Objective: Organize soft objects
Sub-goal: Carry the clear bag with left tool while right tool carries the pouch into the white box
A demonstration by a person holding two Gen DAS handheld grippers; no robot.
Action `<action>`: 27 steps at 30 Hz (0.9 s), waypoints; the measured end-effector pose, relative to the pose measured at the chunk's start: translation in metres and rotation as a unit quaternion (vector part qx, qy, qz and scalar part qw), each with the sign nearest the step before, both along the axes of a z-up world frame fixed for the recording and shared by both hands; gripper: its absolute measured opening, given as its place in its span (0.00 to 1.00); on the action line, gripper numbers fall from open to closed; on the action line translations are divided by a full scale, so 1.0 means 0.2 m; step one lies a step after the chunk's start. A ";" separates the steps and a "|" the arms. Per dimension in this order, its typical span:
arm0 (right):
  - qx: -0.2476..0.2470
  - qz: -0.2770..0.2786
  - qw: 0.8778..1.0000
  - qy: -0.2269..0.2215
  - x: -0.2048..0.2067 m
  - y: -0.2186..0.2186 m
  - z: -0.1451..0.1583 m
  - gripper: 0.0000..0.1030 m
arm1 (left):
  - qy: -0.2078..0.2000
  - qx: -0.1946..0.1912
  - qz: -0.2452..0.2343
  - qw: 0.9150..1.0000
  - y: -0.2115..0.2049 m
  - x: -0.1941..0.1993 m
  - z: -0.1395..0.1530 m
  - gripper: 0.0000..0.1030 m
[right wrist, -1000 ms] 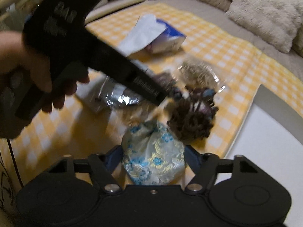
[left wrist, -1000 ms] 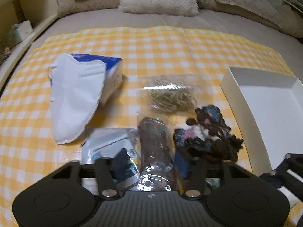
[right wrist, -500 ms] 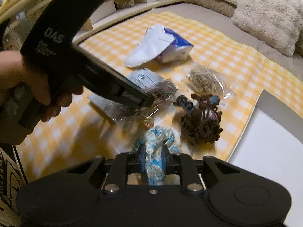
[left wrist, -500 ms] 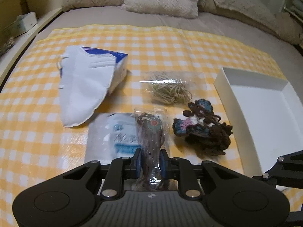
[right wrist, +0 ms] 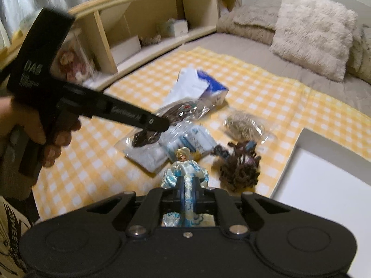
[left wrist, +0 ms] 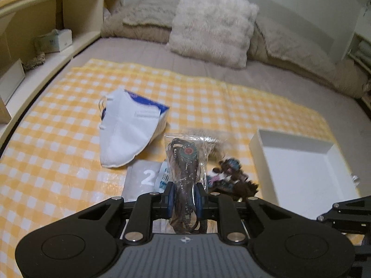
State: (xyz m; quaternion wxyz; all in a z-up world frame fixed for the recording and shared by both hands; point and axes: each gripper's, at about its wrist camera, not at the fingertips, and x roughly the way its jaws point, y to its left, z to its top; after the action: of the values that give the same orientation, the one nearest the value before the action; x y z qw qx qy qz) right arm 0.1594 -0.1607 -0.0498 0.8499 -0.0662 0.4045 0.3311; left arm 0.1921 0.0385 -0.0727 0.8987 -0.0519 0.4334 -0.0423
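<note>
Left gripper [left wrist: 184,195]: jaws pinched on a clear bag [left wrist: 185,159] of brown cord, which stands lifted at lower centre of the left view, clear of the checked cloth [left wrist: 58,139]. The jaws have just been closing, with the bag between them.

Right gripper [right wrist: 190,186]: jaws pressed tight on a blue floral pouch [right wrist: 185,173], its fabric bunched between the pads at lower centre of the right view. These jaws have also just been closing on it.

On the cloth: a white mask [left wrist: 125,127] over a blue pack [left wrist: 150,106], centre left; a flat packet [left wrist: 143,176] below it; a dark yarn bundle [left wrist: 234,180], blurred, right of the bag. A white box [left wrist: 301,162] sits at right, just beside the bundle. A hand [right wrist: 30,125] holds the left gripper's handle at left of the right view.
</note>
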 end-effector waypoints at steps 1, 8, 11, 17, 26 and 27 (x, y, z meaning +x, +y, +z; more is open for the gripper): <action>0.006 -0.005 1.000 -0.005 -0.01 -0.02 0.02 0.06 | -0.007 -0.003 0.001 1.000 0.00 -0.02 0.02 0.19; 0.037 -0.062 0.997 -0.041 0.00 -0.17 0.14 0.06 | -0.051 -0.033 0.008 0.998 -0.04 -0.10 0.14 0.19; 0.042 -0.091 0.994 -0.050 0.00 -0.28 0.17 0.06 | -0.062 -0.046 0.001 0.997 -0.08 -0.10 0.16 0.19; 0.031 -0.147 0.987 -0.061 0.00 -0.50 0.17 0.06 | -0.071 -0.083 -0.030 0.994 -0.22 -0.07 0.14 0.19; -0.003 -0.222 0.974 -0.047 -0.02 -0.87 0.09 0.06 | -0.028 -0.127 -0.069 0.989 -0.49 0.00 -0.04 0.19; -0.007 -0.229 0.972 -0.045 -0.02 -0.91 0.08 0.06 | -0.023 -0.129 -0.070 0.989 -0.52 0.00 -0.06 0.19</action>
State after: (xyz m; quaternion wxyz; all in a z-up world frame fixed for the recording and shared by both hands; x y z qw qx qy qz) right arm 0.1544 -0.3432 -0.0340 0.9202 0.0076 0.3721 0.1215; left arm 0.1930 -0.0654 -0.0852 0.8890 -0.1361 0.4061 -0.1621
